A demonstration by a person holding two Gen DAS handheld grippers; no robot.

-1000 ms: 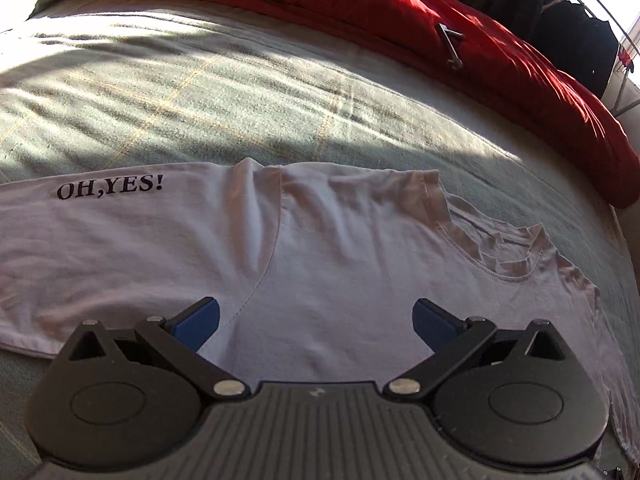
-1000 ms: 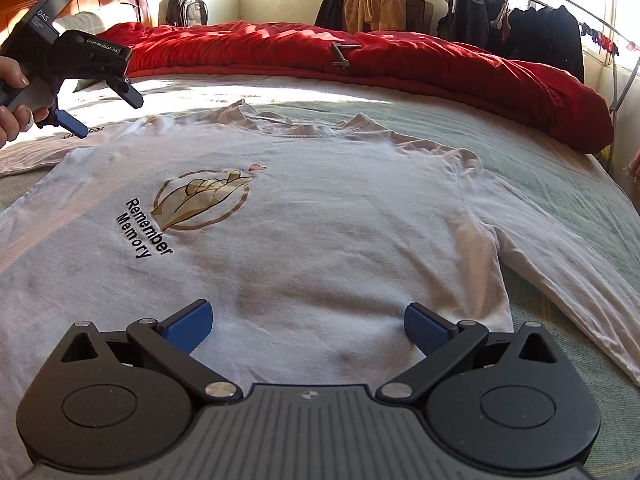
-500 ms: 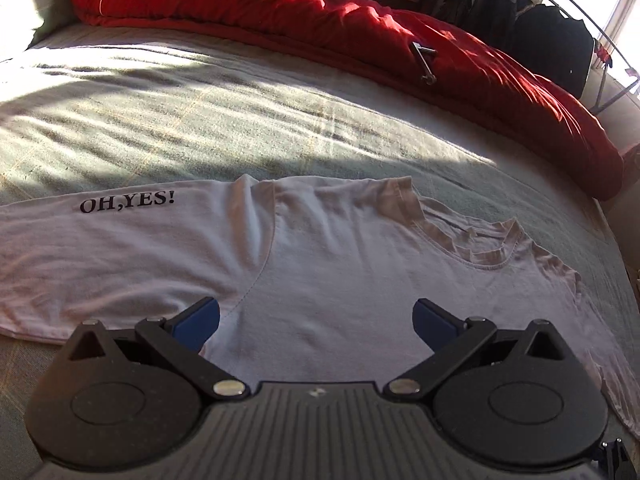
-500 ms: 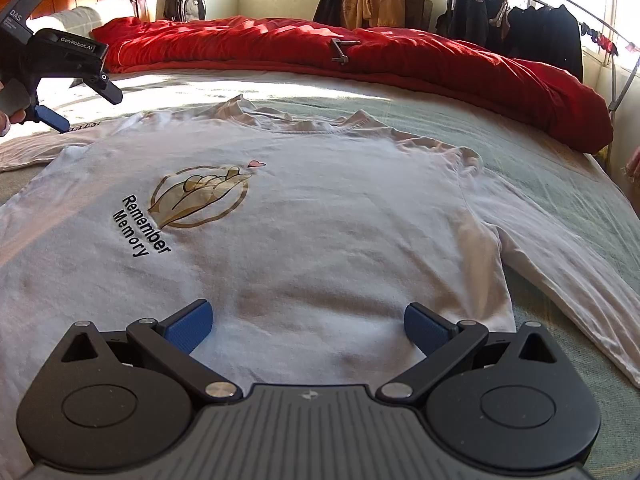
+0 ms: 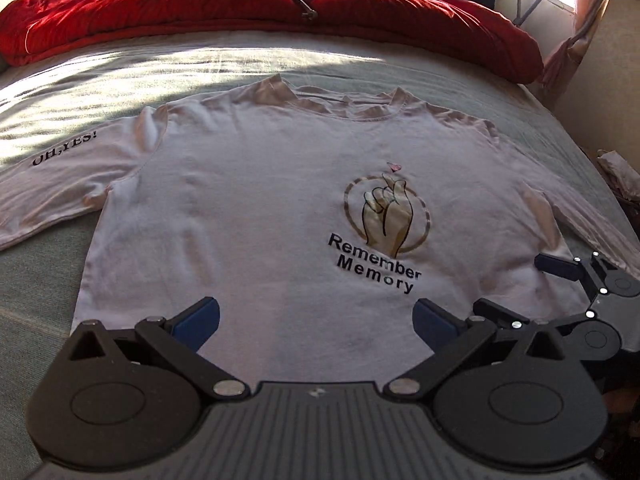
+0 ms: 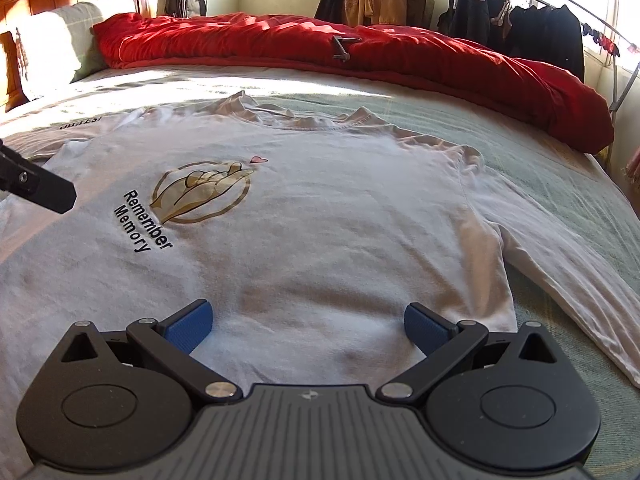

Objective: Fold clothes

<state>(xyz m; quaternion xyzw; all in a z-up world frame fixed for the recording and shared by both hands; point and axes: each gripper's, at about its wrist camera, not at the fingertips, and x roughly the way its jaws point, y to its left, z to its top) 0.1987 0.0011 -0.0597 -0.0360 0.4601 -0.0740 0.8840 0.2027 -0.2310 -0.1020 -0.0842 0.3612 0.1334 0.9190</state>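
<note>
Shirt: a white long-sleeved one is spread flat, print side up, on the green bedsheet, filling the middle of both views. Its long axis runs from the hem at the bottom of each frame to the collar at upper centre, with one sleeve trailing off the left edge of the left view and the other sleeve running to the lower right of the right view. No fold is seen in it.

The left claw is held spread wide over the hem, nothing between its blue pads. The right claw is likewise spread and empty, over the hem further toward the right sleeve; it is also seen at the lower right of the left view. Both are nearest the hem, and the collar lies straight ahead of them. The right hand is judged nearer the right sleeve. A red quilt is heaped across the top of the frames.
</note>
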